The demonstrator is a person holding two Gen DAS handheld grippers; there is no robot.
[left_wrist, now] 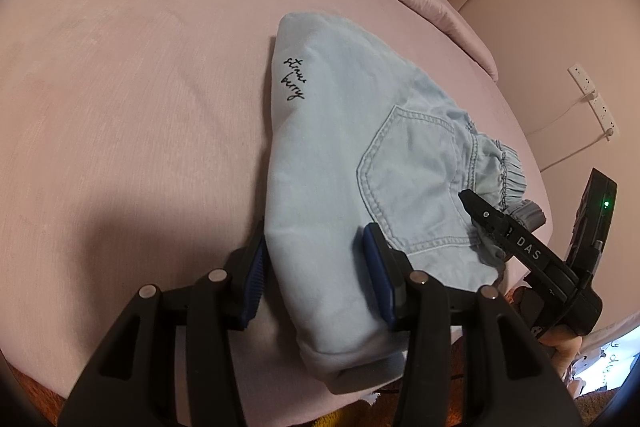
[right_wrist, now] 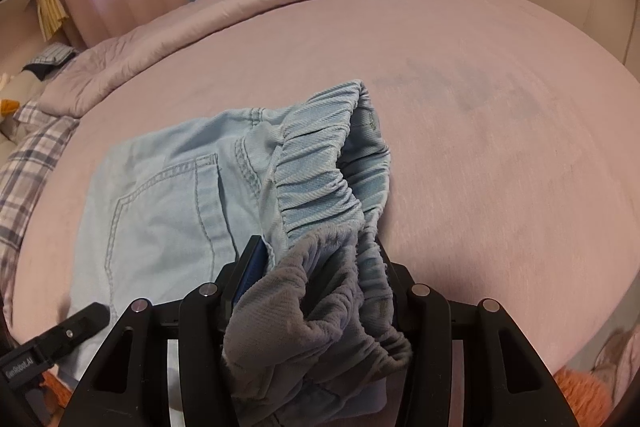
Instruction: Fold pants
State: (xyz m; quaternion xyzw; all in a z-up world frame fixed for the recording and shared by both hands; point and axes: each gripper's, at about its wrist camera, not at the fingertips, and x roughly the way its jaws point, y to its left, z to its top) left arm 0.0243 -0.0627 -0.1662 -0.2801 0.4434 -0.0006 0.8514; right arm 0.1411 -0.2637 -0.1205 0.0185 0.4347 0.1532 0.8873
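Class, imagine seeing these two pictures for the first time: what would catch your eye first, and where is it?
The folded light blue denim pants stand out, lying on the pink bedsheet, with black cursive embroidery near their far fold. Next, the bunched elastic waistband fills the right wrist view, gathered between the right gripper fingers. The left gripper straddles the pants' near folded end.

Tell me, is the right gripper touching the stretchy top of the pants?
Touching. In the right wrist view the right gripper has the bunched elastic waistband of the pants packed between its fingers, fabric pressed against the blue pad.
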